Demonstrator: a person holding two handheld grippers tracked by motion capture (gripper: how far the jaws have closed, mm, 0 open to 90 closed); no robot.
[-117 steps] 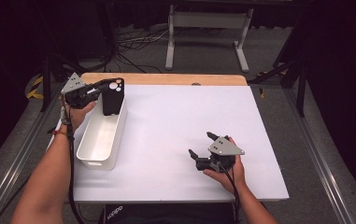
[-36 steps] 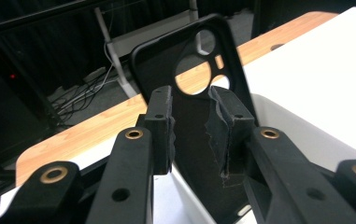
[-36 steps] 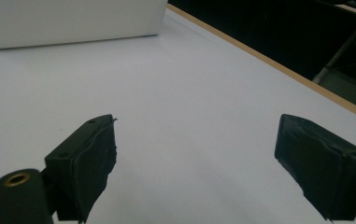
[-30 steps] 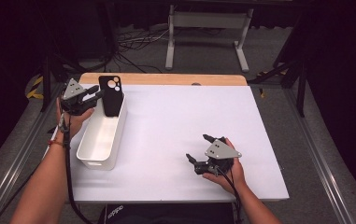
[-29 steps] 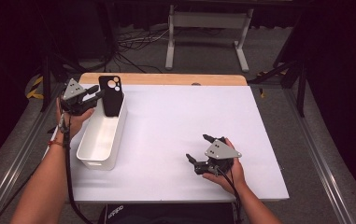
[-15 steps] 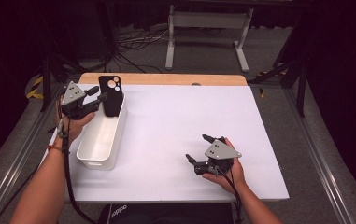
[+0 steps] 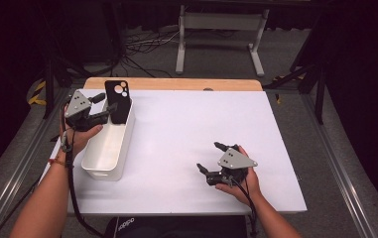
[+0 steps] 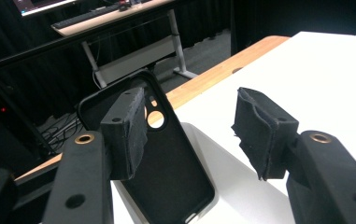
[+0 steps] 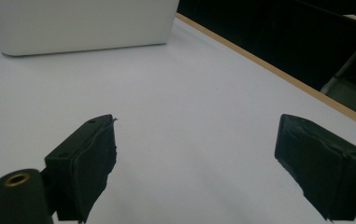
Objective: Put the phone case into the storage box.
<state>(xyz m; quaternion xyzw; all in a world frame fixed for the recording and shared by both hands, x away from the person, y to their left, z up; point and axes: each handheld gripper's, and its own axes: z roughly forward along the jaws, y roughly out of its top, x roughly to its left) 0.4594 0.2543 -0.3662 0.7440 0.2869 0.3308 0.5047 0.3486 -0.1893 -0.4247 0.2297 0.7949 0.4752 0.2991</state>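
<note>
A black phone case [image 7: 117,100] stands upright in the far end of a white bin [image 7: 104,153], leaning on its end wall. My left gripper [image 7: 104,105] sits just left of it, and its jaws have just been opening. In the left gripper view the case [image 8: 161,163] lies behind the left pad [image 8: 124,135], while the right pad [image 8: 262,128] stands well clear, so nothing is gripped by the left gripper [image 8: 192,116]. My right gripper [image 7: 210,156] rests open on the white table near the front right, with bare table between the jaws of the right gripper [image 9: 199,130].
The white table [image 7: 186,129] has a wooden strip [image 7: 176,83] along its far edge. The bin [image 9: 82,23] lies along the table's left side. A metal stand [image 7: 219,34] and cables sit on the floor beyond the table.
My left gripper's jaws have parted and let go of the phone case, which stays upright in the bin's far end. The left hand has drawn back slightly. The right hand has not moved.
</note>
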